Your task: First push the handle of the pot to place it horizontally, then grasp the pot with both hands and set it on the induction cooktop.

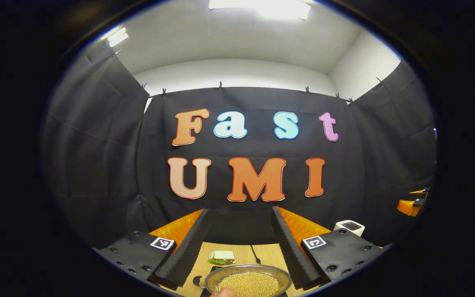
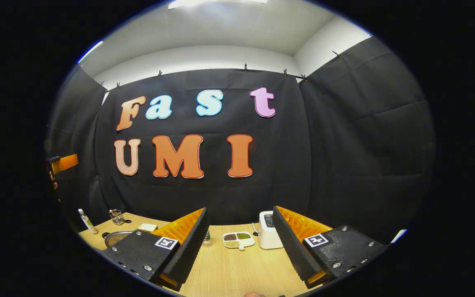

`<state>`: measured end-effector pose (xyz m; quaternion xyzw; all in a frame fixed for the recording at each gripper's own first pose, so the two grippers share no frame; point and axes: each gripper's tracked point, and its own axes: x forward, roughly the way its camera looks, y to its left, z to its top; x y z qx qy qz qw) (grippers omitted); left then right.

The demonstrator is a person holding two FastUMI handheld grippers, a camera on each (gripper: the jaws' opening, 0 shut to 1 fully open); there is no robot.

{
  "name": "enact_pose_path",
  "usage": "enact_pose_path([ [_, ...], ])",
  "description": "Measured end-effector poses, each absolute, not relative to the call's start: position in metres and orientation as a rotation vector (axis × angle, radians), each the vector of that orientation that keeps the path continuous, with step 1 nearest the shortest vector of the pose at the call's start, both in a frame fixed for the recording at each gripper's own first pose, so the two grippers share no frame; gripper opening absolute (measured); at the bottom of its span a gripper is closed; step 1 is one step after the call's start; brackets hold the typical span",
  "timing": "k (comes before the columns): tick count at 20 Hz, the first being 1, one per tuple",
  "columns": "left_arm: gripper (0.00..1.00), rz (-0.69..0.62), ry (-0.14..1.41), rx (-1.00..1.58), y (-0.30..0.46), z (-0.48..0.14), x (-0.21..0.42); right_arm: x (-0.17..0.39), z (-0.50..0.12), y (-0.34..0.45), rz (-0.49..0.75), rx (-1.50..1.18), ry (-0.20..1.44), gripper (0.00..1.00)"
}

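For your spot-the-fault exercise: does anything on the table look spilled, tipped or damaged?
Nothing stands out. The pot sits level with its grains inside, and the divided dish and toaster stand upright on the table.

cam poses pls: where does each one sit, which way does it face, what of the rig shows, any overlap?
Left gripper view: rides the left claw, facing the booth's back wall over the pot of yellow grains; both fingers spread.
Right gripper view: rides the right claw, facing the same wall over the table, sectioned dish and toaster; fingers apart.
Shared: wall, table, pot, toaster.
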<state>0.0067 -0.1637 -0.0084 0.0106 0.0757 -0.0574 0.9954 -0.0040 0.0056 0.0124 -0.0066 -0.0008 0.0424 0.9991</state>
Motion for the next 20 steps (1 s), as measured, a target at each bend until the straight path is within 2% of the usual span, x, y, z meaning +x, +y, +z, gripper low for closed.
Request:
enact_pose_path([
  [20,0.98,-0.1,0.181,-0.002,-0.166,-0.021,0.015,0.005,0.0,-0.004,0.078,0.003,0.01,0.96],
])
